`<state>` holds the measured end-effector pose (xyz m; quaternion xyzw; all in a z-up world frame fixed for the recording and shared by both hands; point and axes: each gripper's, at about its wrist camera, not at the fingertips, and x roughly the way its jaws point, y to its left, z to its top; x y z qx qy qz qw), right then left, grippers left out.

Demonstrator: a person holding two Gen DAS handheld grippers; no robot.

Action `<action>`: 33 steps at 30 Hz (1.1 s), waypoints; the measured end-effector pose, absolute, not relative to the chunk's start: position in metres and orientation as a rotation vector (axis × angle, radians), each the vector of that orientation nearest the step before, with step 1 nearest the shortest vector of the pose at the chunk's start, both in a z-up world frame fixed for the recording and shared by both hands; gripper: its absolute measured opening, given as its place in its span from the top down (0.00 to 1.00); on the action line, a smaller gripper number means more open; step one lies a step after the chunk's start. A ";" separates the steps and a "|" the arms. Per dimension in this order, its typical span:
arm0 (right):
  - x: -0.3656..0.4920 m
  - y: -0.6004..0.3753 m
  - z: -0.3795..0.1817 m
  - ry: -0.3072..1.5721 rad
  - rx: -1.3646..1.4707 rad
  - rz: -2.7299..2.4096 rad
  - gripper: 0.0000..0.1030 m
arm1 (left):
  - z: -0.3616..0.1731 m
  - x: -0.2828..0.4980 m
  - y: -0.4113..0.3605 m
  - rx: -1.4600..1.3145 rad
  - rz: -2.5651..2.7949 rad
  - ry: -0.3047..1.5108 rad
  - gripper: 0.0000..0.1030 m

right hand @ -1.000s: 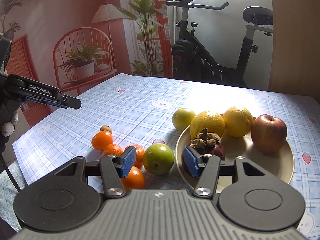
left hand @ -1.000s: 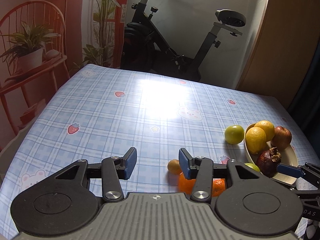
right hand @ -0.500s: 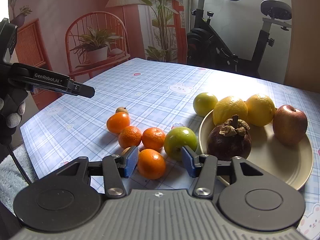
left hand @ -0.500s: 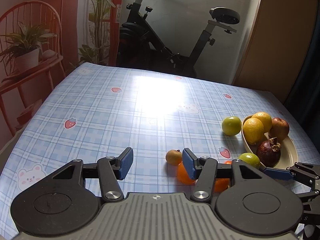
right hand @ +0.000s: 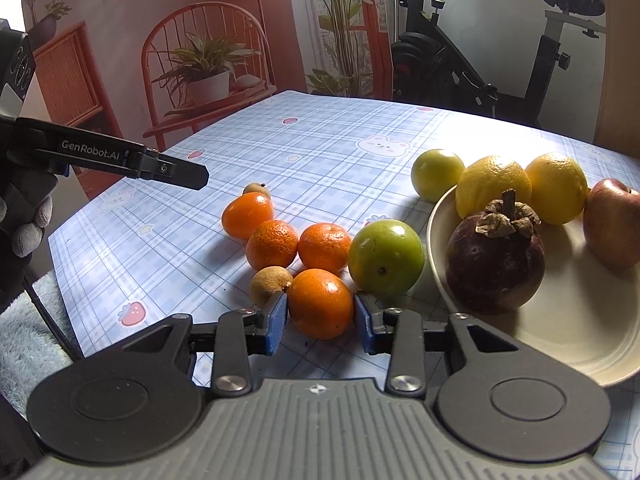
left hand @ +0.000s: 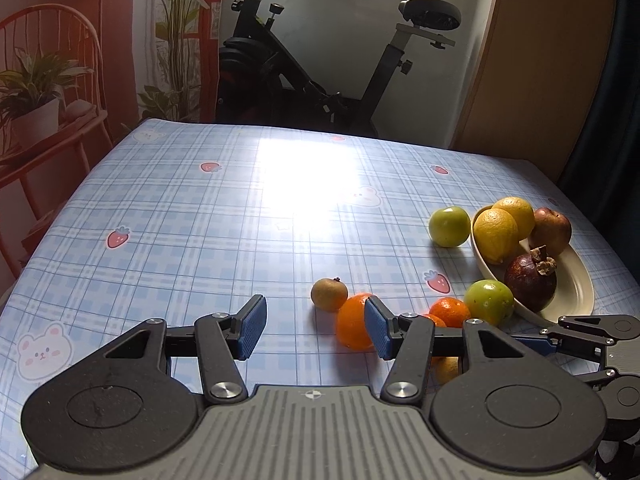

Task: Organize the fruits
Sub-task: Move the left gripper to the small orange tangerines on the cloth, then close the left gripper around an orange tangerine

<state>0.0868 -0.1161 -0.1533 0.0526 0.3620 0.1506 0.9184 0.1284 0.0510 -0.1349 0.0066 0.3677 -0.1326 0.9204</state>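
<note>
A cream plate (right hand: 560,332) holds two lemons (right hand: 494,184), a dark mangosteen (right hand: 494,264) and a red apple (right hand: 612,228). Several mandarins lie on the blue checked cloth beside it, with two green fruits (right hand: 386,256) and two small brown fruits (right hand: 270,284). My right gripper (right hand: 320,316) is open, its blue pads on either side of the nearest mandarin (right hand: 320,302), close but with small gaps. My left gripper (left hand: 314,326) is open and empty, above the cloth left of the mandarins (left hand: 352,320). The plate (left hand: 572,284) also shows in the left wrist view.
The left gripper's finger (right hand: 132,164) reaches in from the left in the right wrist view. An exercise bike (left hand: 320,72) stands behind the table's far edge. A red chair with a potted plant (right hand: 204,76) stands to the left. A wooden panel is at far right.
My right gripper moved left from the green fruit and mangosteen to frame the nearest mandarin. My left gripper drew back a little; the fruits stayed put.
</note>
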 end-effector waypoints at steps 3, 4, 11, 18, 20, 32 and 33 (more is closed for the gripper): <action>0.086 -0.118 -0.154 0.741 0.120 0.312 0.63 | -0.137 0.129 0.051 0.016 -0.277 0.760 0.46; 0.085 -0.119 -0.154 0.740 0.124 0.313 0.63 | -0.137 0.129 0.050 0.019 -0.278 0.762 0.46; 0.078 -0.127 -0.150 0.709 0.143 0.309 0.63 | -0.137 0.132 0.049 0.027 -0.286 0.775 0.46; 0.072 -0.131 -0.149 0.697 0.164 0.298 0.63 | -0.135 0.139 0.047 0.006 -0.315 0.788 0.49; 0.072 -0.133 -0.149 0.695 0.171 0.297 0.63 | -0.138 0.143 0.043 0.018 -0.336 0.791 0.51; 0.068 -0.141 -0.151 0.686 0.212 0.283 0.63 | -0.162 0.160 0.031 0.031 -0.395 0.839 0.57; 0.068 -0.141 -0.151 0.686 0.213 0.283 0.63 | -0.163 0.160 0.029 0.035 -0.401 0.840 0.57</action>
